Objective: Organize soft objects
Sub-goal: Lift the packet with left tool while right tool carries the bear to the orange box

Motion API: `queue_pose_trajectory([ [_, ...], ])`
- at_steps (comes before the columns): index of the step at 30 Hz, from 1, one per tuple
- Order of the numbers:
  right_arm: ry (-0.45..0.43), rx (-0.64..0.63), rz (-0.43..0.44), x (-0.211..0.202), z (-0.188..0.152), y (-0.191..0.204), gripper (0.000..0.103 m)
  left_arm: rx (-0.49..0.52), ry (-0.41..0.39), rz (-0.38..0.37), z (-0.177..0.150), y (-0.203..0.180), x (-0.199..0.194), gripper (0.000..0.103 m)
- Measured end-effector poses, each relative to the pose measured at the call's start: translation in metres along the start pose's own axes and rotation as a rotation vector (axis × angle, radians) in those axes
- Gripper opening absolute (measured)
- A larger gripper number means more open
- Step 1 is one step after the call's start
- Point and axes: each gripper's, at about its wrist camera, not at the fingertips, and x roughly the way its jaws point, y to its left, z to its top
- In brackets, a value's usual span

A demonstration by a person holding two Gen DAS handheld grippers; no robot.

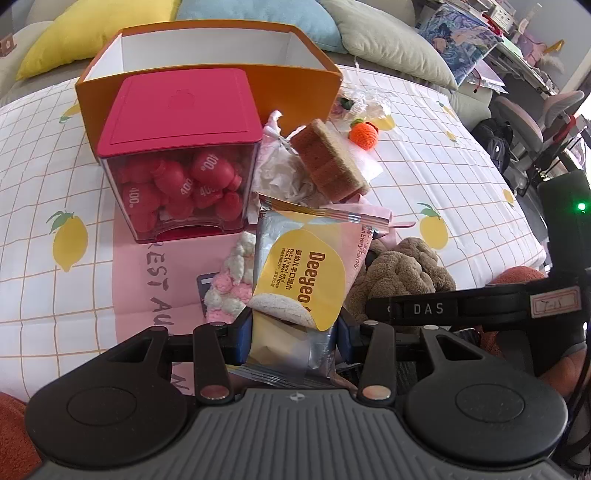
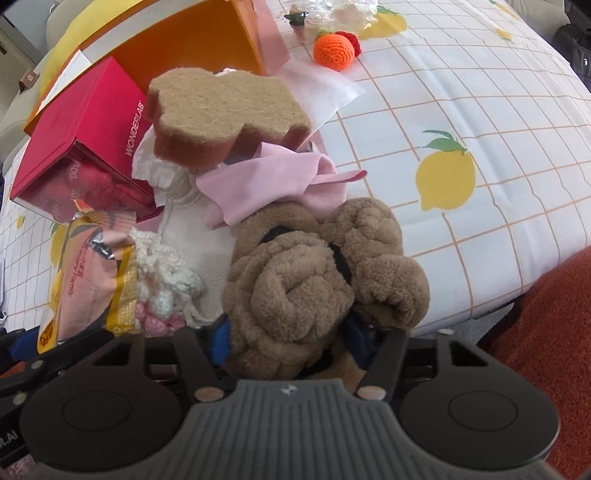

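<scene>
Two grips noted: left gripper (image 1: pixel 293 332) clamped on slick wet-wipes pack (image 1: pixel 299 273), liable to slide out; right gripper (image 2: pixel 288 332) astride brown plush knot (image 2: pixel 314 273), pinch unconfirmed, may snag pink cloth (image 2: pixel 266 184).

Brown plush (image 2: pixel 317 280); orange box (image 1: pixel 295 85); lemon-print sheet (image 1: pixel 461 155).

Lemon-print checked sheet (image 1: pixel 424 122) on the bed covers most of both views. Orange box (image 1: pixel 295 88), open top, white inside, upper centre of left wrist view; upper left in right wrist view. Clear container w/ red lid (image 1: pixel 181 107) stands in front of it, touching, full of small red bottles (image 1: pixel 212 168) marked 400. Yellow cushion (image 1: pixel 85 33), blue cushion (image 1: pixel 258 14) and grey-green cushion (image 1: pixel 388 37) along top edge. Chairs and desk clutter (image 1: pixel 517 110) far right, too small to tell. Pink printed sheet (image 1: pixel 147 288) lower left, under the container.
</scene>
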Motion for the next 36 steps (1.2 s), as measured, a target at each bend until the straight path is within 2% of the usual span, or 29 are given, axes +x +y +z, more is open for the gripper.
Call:
queue_pose_trajectory([
  [2,-0.015,-0.019,0.003,-0.007,-0.002,0.001,0.038,0.003,-0.005,0.001,0.000,-0.001,-0.002,0.050],
  [4,-0.032,-0.018,0.019,-0.017,-0.005,-0.001,0.036,0.001,-0.011,0.004,0.000,-0.001,-0.005,0.050],
  [10,-0.130,-0.085,0.021,-0.060,-0.011,0.002,0.036,-0.024,-0.048,-0.007,0.002,0.001,-0.018,0.050],
  [14,-0.238,-0.166,0.022,-0.092,-0.017,0.007,0.036,-0.017,-0.104,0.036,0.007,-0.003,-0.033,0.050],
  [17,-0.326,-0.253,0.021,-0.111,-0.017,0.016,0.036,-0.060,-0.144,-0.002,0.017,0.002,-0.045,0.050],
  [19,-0.371,-0.313,0.024,-0.120,-0.013,0.024,0.036,-0.075,-0.172,0.003,0.025,0.005,-0.052,0.050],
  [21,-0.407,-0.371,0.030,-0.125,-0.007,0.033,0.036,-0.076,-0.206,0.030,0.033,0.007,-0.059,0.050],
  [24,-0.440,-0.444,0.034,-0.127,0.009,0.047,0.036,-0.094,-0.241,0.029,0.048,0.015,-0.065,0.050],
  [36,-0.526,-0.656,0.037,-0.127,0.100,0.099,0.037,-0.114,-0.361,0.111,0.123,0.047,-0.076,0.050],
])
